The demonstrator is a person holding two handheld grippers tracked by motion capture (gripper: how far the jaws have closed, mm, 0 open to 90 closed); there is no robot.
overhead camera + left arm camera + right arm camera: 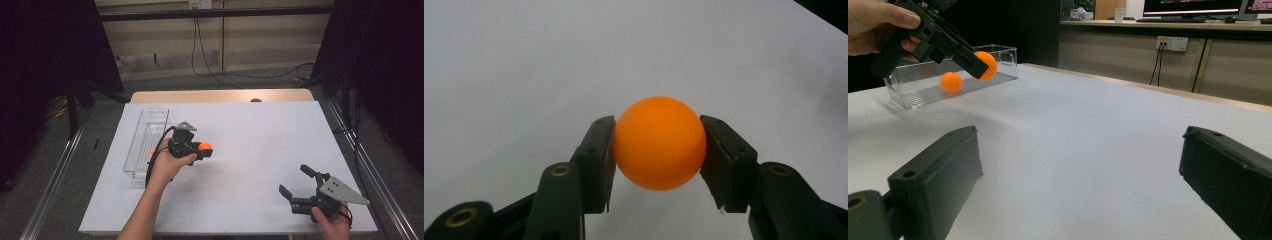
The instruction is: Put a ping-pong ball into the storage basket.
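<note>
Centre frame, the left gripper [206,147] clamps an orange ball [205,146] above a white table [260,150]; lower right, the right gripper [296,181] gapes empty, grey floor [250,82] beyond.

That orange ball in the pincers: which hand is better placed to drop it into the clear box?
The left. Its left gripper already clamps the orange ball, right beside the clear box, where another ball lies. The right gripper sits open and empty near the table's far corner.
</note>
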